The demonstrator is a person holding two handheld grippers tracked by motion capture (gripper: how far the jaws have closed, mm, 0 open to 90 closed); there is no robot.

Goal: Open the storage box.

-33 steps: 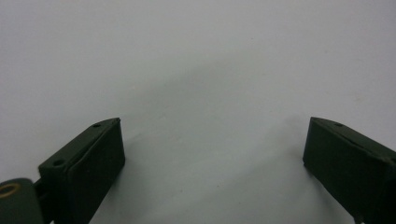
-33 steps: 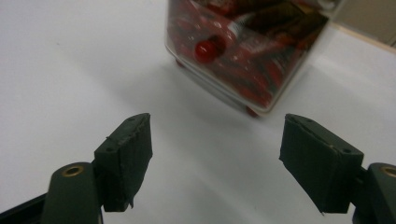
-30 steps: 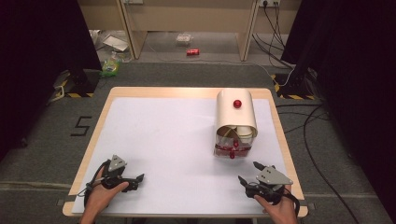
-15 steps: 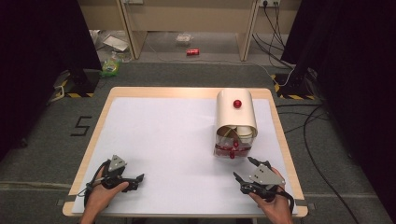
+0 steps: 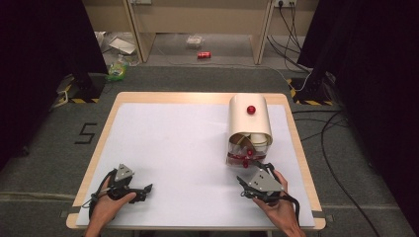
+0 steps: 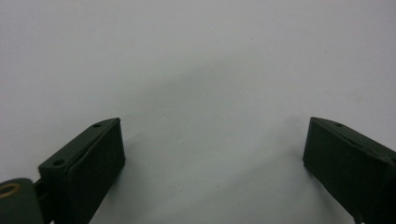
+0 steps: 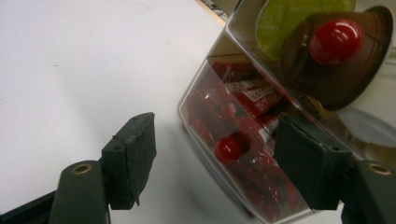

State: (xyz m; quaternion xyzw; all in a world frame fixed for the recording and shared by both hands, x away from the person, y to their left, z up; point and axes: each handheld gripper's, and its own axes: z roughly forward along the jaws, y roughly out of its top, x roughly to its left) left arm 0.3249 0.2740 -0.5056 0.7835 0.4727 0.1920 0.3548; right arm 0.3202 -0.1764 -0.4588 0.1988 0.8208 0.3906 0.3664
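1. My right tongs (image 5: 257, 168) stand at the near right of the counter (image 5: 173, 148), aimed at the clear drawer (image 7: 233, 154) at the foot of the cream dispenser (image 5: 249, 121). Their jaws have just been closing a little but are spread wide, with nothing pinched; the drawer's small red knob (image 7: 229, 148) sits in line between them, farther off.
2. My left tongs (image 5: 129, 185) rest at the near left, jaws wide apart over bare counter, holding nothing.
3. The dispenser stands toward the far right of the counter; its drawer, full of red packets, faces me, with a larger red knob (image 7: 336, 41) on the brown part above.
4. To do this well, I judge I should centre the lower knob between the pads before closing, so neither jaw strikes the drawer front.
5. Grip the knob itself and pull straight, low along the counter.
6. The dispenser looks light; a crooked tug may drag or tip it, so my left tongs could brace it.
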